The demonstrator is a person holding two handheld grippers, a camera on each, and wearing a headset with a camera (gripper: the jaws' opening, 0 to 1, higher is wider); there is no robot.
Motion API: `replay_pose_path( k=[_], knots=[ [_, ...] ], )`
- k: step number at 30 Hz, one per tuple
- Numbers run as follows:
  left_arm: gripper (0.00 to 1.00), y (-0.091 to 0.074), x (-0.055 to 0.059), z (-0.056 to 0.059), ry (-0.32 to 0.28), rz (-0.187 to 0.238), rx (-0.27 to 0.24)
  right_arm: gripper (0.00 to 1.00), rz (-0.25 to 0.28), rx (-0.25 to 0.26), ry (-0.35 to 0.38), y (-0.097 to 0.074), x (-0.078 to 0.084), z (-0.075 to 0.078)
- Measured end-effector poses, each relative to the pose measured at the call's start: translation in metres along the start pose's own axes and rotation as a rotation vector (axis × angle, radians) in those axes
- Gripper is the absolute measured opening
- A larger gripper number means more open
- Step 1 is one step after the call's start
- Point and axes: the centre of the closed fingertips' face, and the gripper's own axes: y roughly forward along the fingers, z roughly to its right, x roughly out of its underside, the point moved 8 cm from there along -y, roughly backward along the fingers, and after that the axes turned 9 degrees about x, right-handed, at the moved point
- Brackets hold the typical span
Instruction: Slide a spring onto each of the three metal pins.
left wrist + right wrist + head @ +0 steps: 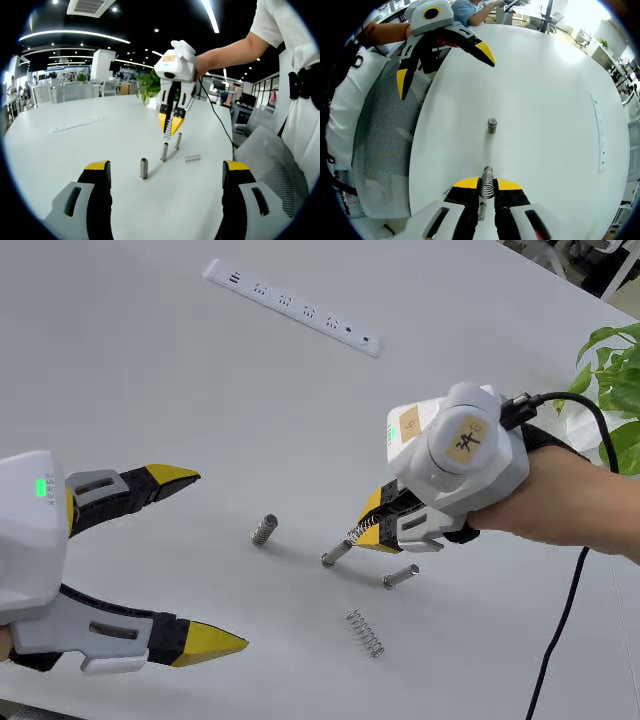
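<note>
Yellow tips are capping the black jaws of the white-bodied left gripper [219,560], where a green light [41,487] is glowing, and of the matching white right gripper [372,530], while silvery metal pins [336,553] and a grey coiled wire spring [487,181] are gleaming against the plain white table [150,390], near a white power strip [292,306], black cable [560,630] and green leafy plant [618,370].

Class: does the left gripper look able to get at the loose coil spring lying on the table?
Probably yes: the open left gripper has bare white table between it and the loose metal coil spring; the metal pins stand aside.
</note>
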Motion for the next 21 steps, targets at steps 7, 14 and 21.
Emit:
replay_pose_path(
  k=[7,14,21],
  knots=[
    [0.91,0.0013,0.0005,0.0012,-0.007,0.001,0.005,0.07,-0.001,-0.007,0.003,0.0030,0.0006,-0.0008],
    [0.91,0.0014,0.0010,0.0014,-0.011,0.002,0.008,0.07,-0.001,-0.010,0.003,0.0052,0.0006,-0.0018],
    [0.92,0.0013,0.0008,0.0008,-0.010,0.007,0.010,0.07,-0.006,-0.014,0.001,0.0081,0.0012,-0.0008]
  ],
)
